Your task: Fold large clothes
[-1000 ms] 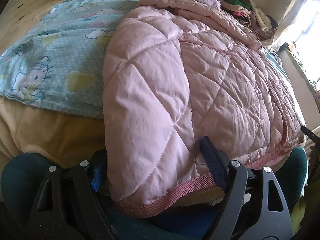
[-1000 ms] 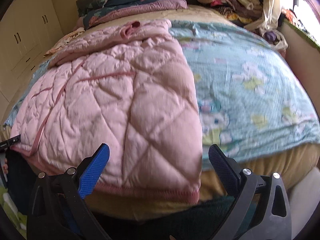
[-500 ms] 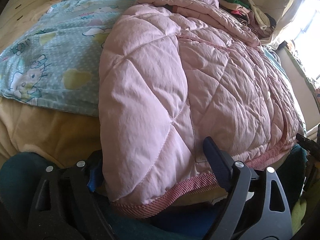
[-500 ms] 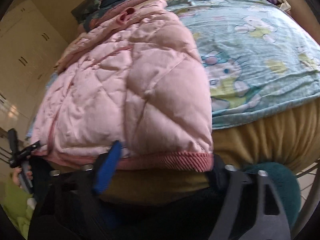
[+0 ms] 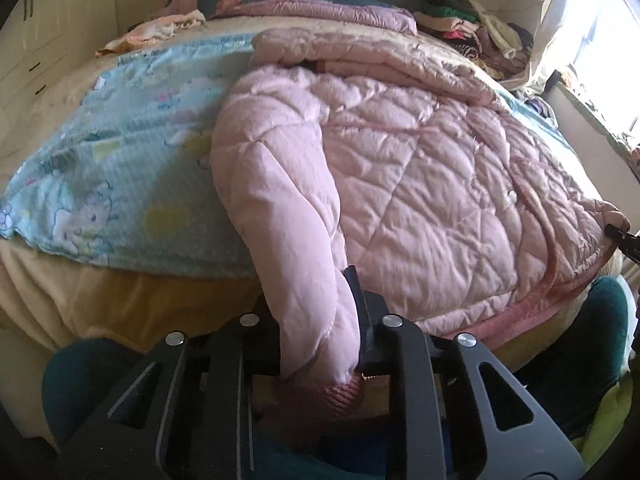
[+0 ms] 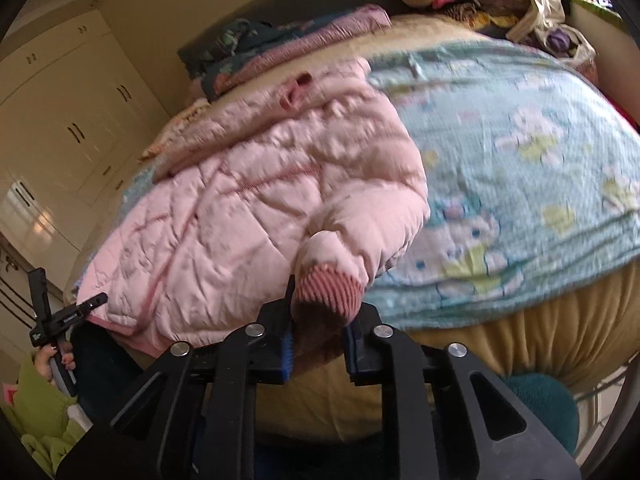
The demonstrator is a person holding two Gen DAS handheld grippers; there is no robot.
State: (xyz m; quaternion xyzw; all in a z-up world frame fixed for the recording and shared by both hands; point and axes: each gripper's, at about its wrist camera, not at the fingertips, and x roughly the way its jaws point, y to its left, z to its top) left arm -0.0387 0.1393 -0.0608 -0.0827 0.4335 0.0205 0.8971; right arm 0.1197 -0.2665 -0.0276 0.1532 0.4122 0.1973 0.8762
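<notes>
bed [image 5: 100, 308]: blue cartoon-print blanket [image 5: 120, 176] spread over it | pink quilted jacket [image 5: 420, 184]: lies across the blanket, near hem bunched at the bed's near edge | left gripper [image 5: 316, 328]: jaws just closed, clamped on a hem corner | right gripper [image 6: 320, 320]: jaws just closed, pinching the ribbed cuff [image 6: 330, 290]

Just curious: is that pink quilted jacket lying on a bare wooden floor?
No, the pink quilted jacket lies on a light blue cartoon-print blanket spread over a bed.
</notes>
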